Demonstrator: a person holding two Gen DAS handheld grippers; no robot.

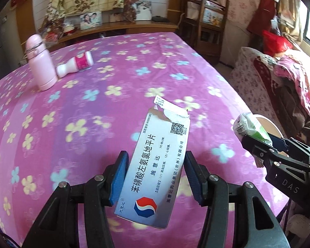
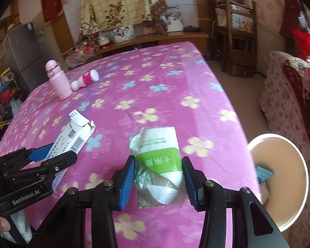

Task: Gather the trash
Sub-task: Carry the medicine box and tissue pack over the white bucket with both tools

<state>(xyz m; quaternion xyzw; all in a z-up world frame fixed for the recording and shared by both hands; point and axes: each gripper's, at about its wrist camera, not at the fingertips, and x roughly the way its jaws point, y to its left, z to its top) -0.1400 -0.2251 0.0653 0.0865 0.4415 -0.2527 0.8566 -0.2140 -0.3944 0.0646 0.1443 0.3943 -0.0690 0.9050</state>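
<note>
At the far left of the bench (image 1: 175, 66), which is draped in a pink cloth with flower print, a pale pink flask (image 1: 41, 64) stands upright, and just beside it a small white bottle with a pink label (image 1: 77, 64) lies on its side, its neck toward the flask. Nearer, the left gripper (image 1: 155, 177) holds a white medicine box (image 1: 157, 165) by its long sides between the blue pads, lifted above the cloth, its torn flap pointing away from the camera. To its right the right gripper (image 2: 158, 177) is clamped on a crumpled tissue packet (image 2: 159, 157), white with a green band, also held clear of the cloth. Past the bench's right edge, lower down, stands a round white bin (image 2: 295, 198) with a tan inside; a blue scrap (image 2: 265, 174) rests in it. Further right sits a sofa under flowered covers (image 2: 283, 107).
</note>
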